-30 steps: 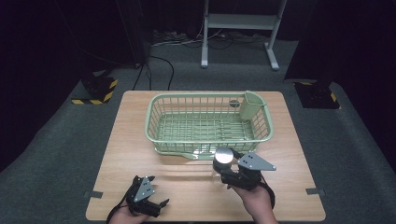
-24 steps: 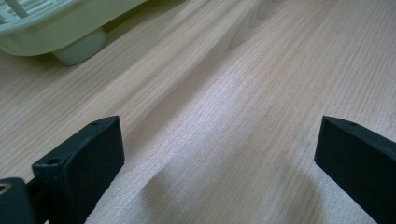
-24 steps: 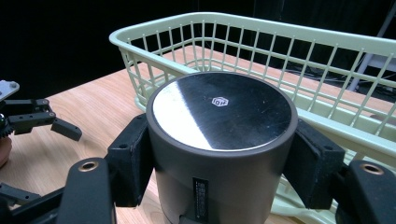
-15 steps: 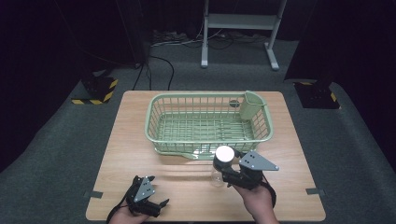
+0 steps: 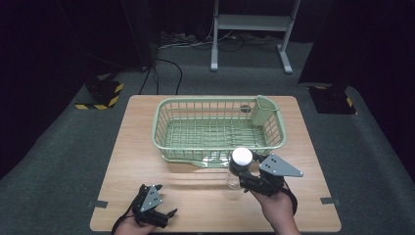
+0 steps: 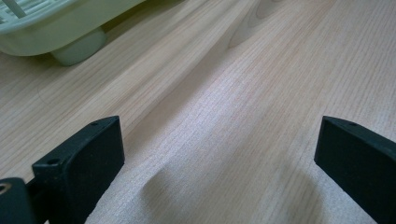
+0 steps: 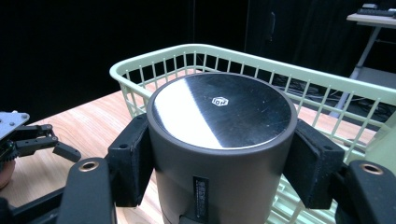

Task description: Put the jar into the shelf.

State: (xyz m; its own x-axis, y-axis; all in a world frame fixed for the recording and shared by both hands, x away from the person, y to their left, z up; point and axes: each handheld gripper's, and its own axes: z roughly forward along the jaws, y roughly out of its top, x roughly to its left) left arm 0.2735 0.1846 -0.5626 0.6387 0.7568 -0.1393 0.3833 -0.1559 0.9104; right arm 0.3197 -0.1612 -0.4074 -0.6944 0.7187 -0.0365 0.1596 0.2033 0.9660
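- Right gripper is clamped on a bottle, one pad against each side below the cap; the bottle seems lifted off the table.
- Left gripper stands open, nothing between its jaws.
- Judgement: transfer underway; next, carry it over the basket rim just beyond the fingertips, then lower.

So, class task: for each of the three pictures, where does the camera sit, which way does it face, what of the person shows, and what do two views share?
High view: above the person's side, facing forward and down on the light wooden table; both hands and tools show.
Left gripper view: on the left tool, facing low across the tabletop; its two black jaws stand apart.
Right gripper view: on the right tool, facing the dark cylindrical bottle with shiny lid it clamps.
Shared: the pale green plastic wire basket appears in all three.
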